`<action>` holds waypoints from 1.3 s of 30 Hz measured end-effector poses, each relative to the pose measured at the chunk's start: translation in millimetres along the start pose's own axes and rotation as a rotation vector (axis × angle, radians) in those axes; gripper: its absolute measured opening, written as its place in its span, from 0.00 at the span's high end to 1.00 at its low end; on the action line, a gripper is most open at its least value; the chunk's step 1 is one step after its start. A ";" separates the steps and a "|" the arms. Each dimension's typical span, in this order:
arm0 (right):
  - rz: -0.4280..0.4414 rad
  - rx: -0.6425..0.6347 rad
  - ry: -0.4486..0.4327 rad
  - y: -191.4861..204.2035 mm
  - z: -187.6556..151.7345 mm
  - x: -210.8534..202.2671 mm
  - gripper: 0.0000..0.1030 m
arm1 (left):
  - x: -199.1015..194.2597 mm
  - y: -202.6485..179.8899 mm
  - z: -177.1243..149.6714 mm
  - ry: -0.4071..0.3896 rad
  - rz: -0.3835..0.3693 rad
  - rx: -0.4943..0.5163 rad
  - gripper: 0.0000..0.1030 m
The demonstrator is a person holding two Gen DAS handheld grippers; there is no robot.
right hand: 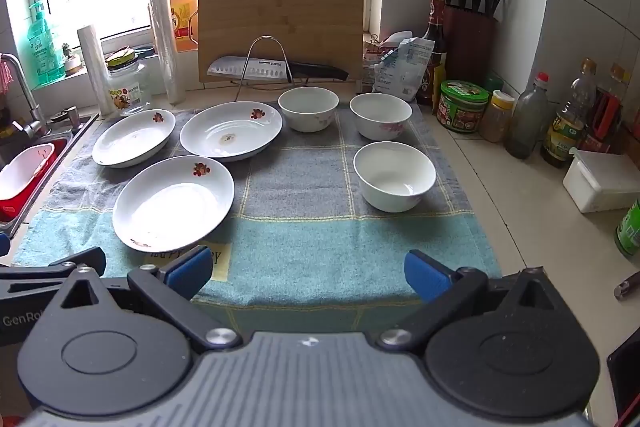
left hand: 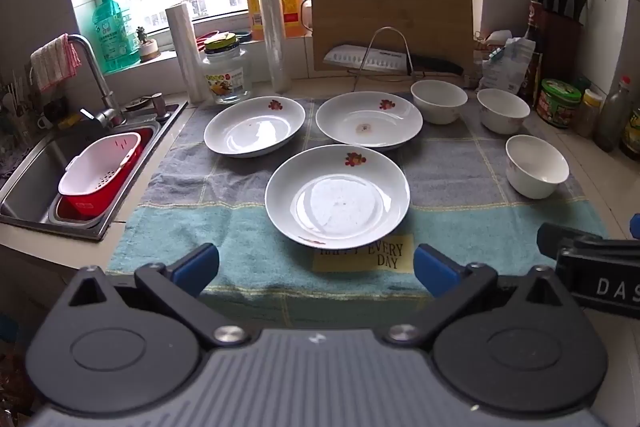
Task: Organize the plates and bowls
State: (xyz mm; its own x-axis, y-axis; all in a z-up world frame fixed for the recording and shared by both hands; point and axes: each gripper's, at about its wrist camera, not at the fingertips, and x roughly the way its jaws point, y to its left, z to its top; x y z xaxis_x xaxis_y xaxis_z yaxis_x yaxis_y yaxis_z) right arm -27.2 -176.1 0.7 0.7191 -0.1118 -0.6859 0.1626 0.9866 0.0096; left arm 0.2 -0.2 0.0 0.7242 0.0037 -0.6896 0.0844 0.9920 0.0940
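Plates (left hand: 337,195) sit in a triangle on the left half of the towel (left hand: 248,227) covering my table; three bowls (right hand: 394,175) cluster toward its far right corner. My left hand-held gripper (left hand: 316,267) and right hand-held gripper (right hand: 308,269) hover at the near edge, both spread wide, empty.

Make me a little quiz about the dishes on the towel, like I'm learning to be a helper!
1. How many white flower-print plates lie on the blue-grey checked towel?
2. True or false: the white ceramic bowls are stacked.
3. What leans behind the steel knife? A) wooden cutting board B) tray

Key:
1. Three.
2. False; all three stand apart.
3. A.
The left claw and right claw are open, holding nothing.
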 end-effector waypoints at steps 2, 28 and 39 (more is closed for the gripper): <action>-0.001 0.001 -0.009 0.1 -0.2 -0.8 0.00 | -0.2 0.2 0.8 -0.002 0.001 -0.002 0.01; 0.000 0.005 -0.018 1.3 2.6 -0.5 0.00 | -0.6 0.3 3.5 -0.015 0.012 -0.007 0.01; -0.001 0.005 -0.023 2.0 2.5 -1.5 0.00 | -0.9 0.5 2.9 -0.016 0.013 -0.009 0.01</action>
State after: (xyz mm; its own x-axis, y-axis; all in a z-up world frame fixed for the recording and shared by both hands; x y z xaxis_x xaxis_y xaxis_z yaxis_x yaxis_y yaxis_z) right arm -26.2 -174.3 3.6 0.7344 -0.1155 -0.6688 0.1668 0.9859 0.0129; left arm 1.6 0.0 2.7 0.7363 0.0142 -0.6765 0.0695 0.9929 0.0965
